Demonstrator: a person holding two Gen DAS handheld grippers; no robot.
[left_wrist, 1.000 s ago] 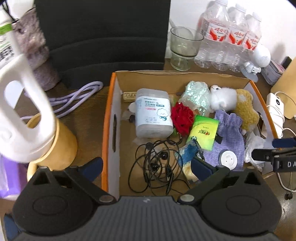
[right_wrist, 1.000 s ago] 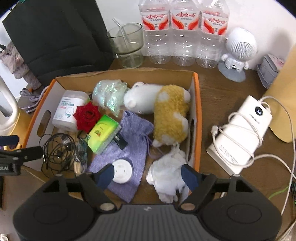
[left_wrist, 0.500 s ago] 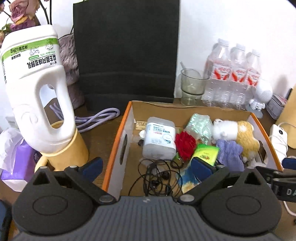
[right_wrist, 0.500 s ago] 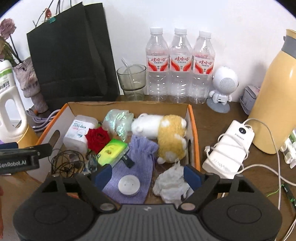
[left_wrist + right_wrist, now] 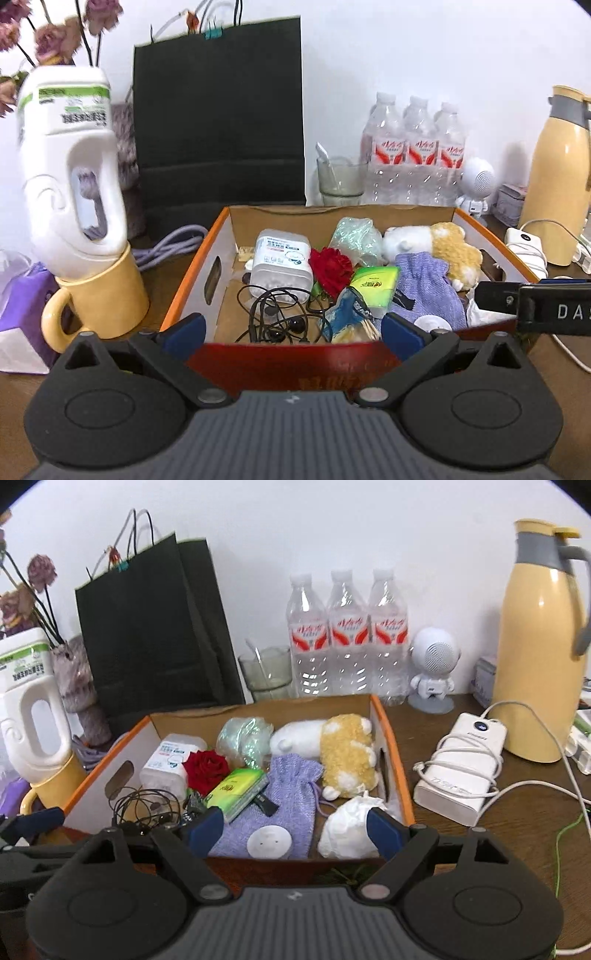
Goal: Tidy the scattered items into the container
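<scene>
An open cardboard box with orange edges was seen standing on a brown wooden table, and the gathered items lay inside it. A white plastic tub of cotton swabs rested toward the back left, with a red fabric rose touching its right side. A tangle of black earphones lay in front of the tub. A green tissue packet was propped against a lilac drawstring pouch, on which a white round disc sat. A white and tan plush toy lay along the right wall, and crumpled white tissue was found in the near right corner.

The left gripper was held at the near wall with its blue fingers spread wide and nothing between them. The right gripper was likewise wide apart and gripped nothing.
</scene>
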